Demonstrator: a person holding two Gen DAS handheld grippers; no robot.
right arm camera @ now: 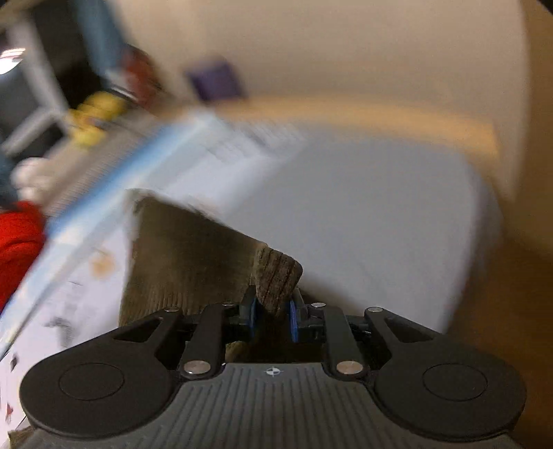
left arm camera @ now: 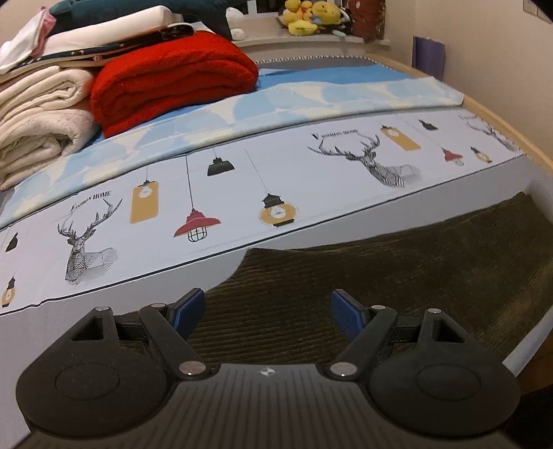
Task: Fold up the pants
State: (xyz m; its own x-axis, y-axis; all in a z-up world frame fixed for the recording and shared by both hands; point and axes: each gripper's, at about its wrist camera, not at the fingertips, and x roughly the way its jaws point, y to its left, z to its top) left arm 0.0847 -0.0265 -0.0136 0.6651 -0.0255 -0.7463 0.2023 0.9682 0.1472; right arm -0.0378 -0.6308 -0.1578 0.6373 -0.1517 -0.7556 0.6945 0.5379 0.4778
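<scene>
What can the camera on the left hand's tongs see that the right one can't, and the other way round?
Only the left wrist view shows the left tongs standing open over the flat corduroy pants, the deer and lamp prints on the sheet, and the cream blankets.

Only the right wrist view, which is blurred, shows the right tongs shut on a bunched corner of the pants, lifted off the bed.

Both show the brown pants, the bed, the folded red blanket, the yellow plush toys and the purple thing by the wall.
</scene>
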